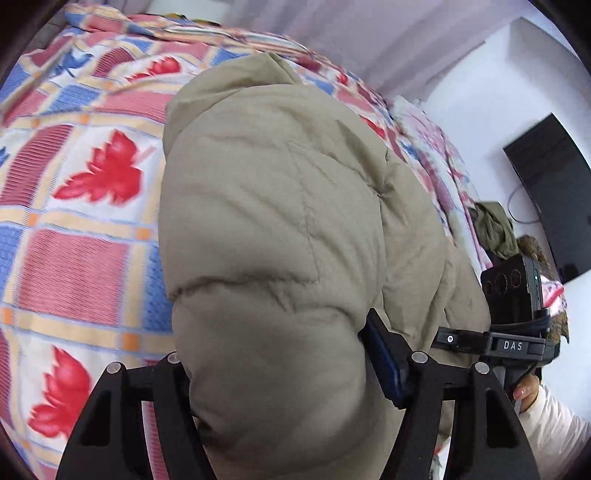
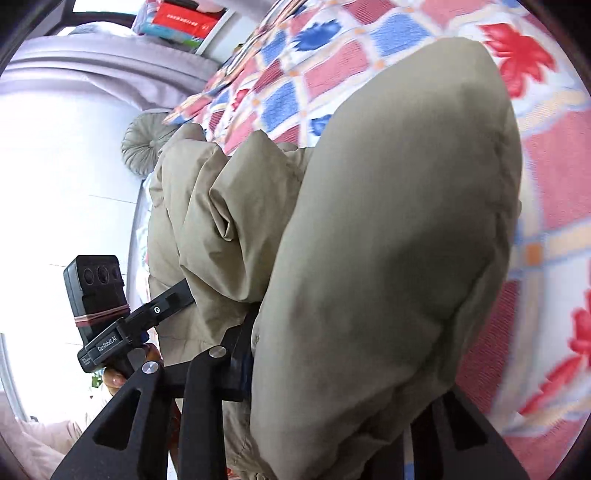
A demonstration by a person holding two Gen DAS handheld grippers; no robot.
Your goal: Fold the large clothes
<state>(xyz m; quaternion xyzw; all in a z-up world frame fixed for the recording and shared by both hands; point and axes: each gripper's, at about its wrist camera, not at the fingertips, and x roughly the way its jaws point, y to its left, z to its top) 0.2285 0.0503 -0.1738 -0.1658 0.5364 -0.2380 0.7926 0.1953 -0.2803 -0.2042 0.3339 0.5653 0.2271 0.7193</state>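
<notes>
left gripper: black two-finger tong point(image 1: 284, 373), gripping a thick puffed fold of the beige quilted padded jacket point(image 1: 273, 229); fabric is bulging up between the two fingers and hiding the left pad, blue pad of the other finger point(image 1: 384, 362) is pressing into the fold's right side.
right gripper: black two-finger tong point(image 2: 343, 384), clamped on another fat fold of the same jacket point(image 2: 388, 240); cloth is filling the whole gap and covering the right finger's tip.
cross view: right gripper point(image 1: 491, 343) is showing at the right edge of the left wrist view, marked "DAS", tip reaching into the jacket's side; left gripper point(image 2: 155, 314) is showing at lower left of the right wrist view, tip buried in the jacket's looser, wrinkled part.
hands: fingertips of the right hand point(image 1: 526, 391) are wrapping that tool's handle, pale sleeve behind; left hand point(image 2: 125, 369) is mostly hidden by linkage.
jacket position: bunched between both tongs, lying over the bed; whether it is lifted off or resting on the cover, cannot tell.
bed: checked red, blue and white bedspread with red leaf prints point(image 1: 85, 192) is running under and beyond the jacket.
surroundings: dark flat screen point(image 1: 550, 199) on the white wall, olive cloth pile point(image 1: 496, 229) beside the bed, round grey tufted cushion point(image 2: 146, 146) near the bed edge, red box point(image 2: 186, 20) on a ledge.
</notes>
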